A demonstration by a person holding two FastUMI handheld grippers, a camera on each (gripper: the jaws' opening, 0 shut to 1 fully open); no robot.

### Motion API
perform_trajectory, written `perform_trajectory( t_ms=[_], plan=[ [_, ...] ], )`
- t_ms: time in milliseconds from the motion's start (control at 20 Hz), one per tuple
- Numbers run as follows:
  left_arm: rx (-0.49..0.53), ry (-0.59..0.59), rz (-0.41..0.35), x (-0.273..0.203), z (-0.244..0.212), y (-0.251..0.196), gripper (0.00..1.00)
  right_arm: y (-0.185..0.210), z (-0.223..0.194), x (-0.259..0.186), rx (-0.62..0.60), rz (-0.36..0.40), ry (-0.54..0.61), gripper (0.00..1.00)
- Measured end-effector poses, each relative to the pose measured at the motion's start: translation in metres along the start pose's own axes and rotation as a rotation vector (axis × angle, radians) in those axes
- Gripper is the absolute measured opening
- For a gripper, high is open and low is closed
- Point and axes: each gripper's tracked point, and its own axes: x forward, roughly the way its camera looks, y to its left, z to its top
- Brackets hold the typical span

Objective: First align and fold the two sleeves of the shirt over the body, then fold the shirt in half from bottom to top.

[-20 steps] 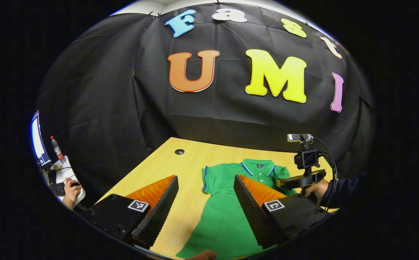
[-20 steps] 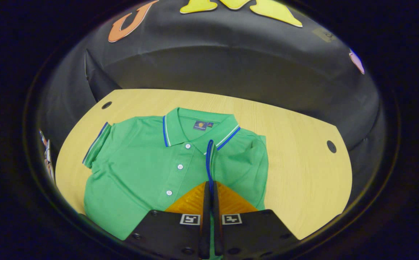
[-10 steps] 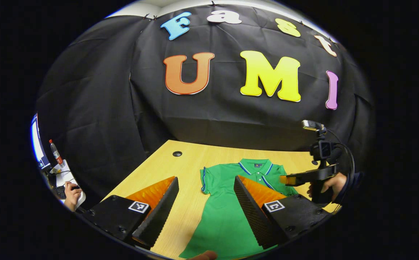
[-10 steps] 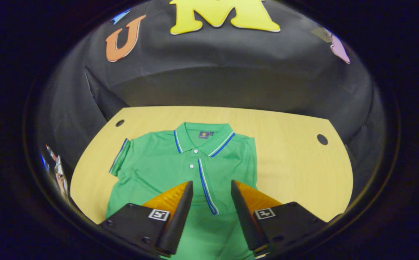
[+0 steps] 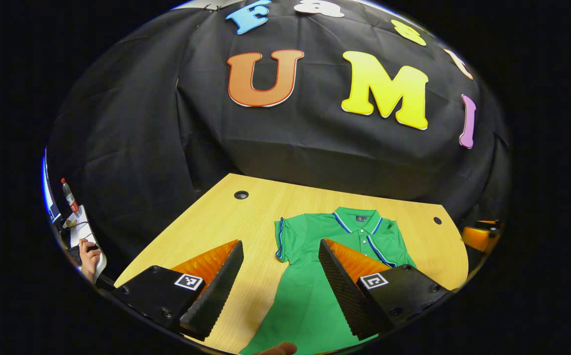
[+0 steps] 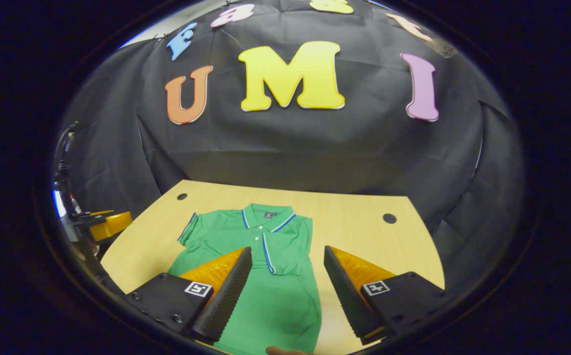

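Note:
A green polo shirt [image 5: 310,286] with blue-trimmed collar lies flat, collar to the far side, on the wooden table [image 5: 216,222]. One sleeve [image 5: 279,239] sticks out to the side. The other sleeve [image 6: 267,254] lies folded over the body [image 6: 275,296], its blue cuff running down the chest. My left gripper [image 5: 280,244] is open above the near left part of the shirt, holding nothing. The right gripper [image 6: 287,250] is open too, raised above the shirt's lower half. Each view catches the other gripper at its edge: the right one [image 5: 480,231], the left one [image 6: 103,224].
The table has round cable holes [image 5: 241,195] [image 6: 389,218] near its far corners, and bare wood [image 6: 364,231] lies right of the shirt. Far left, a person's hand [image 5: 88,254] rests at a desk with a bottle [image 5: 70,197]. A fingertip [image 5: 275,349] pokes in at the bottom.
The right gripper let go of the sleeve, opened, and drew back and up from the shirt. That sleeve now lies flat on the body. My left gripper stayed open, shifting only slightly.

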Motion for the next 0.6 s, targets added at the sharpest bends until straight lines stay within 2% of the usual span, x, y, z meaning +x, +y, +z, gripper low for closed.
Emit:
perform_trajectory(
  t_ms=[50, 150, 300, 400, 450, 600],
  plan=[
    [-0.005, 0.017, -0.003, 0.010, -0.003, -0.002, 1.00, -0.002, 0.004, -0.017, -0.002, -0.005, -0.021, 0.95],
    [-0.014, 0.053, -0.009, 0.030, -0.010, -0.006, 1.00, -0.009, 0.015, -0.046, 0.002, -0.036, -0.063, 0.92],
    [-0.006, 0.116, -0.019, 0.058, -0.026, -0.008, 1.00, -0.020, 0.035, -0.083, 0.036, -0.106, -0.143, 0.95],
    [-0.007, 0.159, -0.024, 0.078, -0.037, -0.008, 1.00, -0.042, 0.054, -0.110, 0.015, -0.220, -0.239, 0.95],
    [-0.003, 0.184, -0.025, 0.092, -0.044, -0.009, 1.00, -0.050, 0.066, -0.121, -0.006, -0.252, -0.286, 0.95],
    [0.035, 0.248, -0.019, 0.129, -0.060, -0.005, 1.00, -0.042, 0.071, -0.141, -0.074, -0.296, -0.330, 0.94]
  ],
)
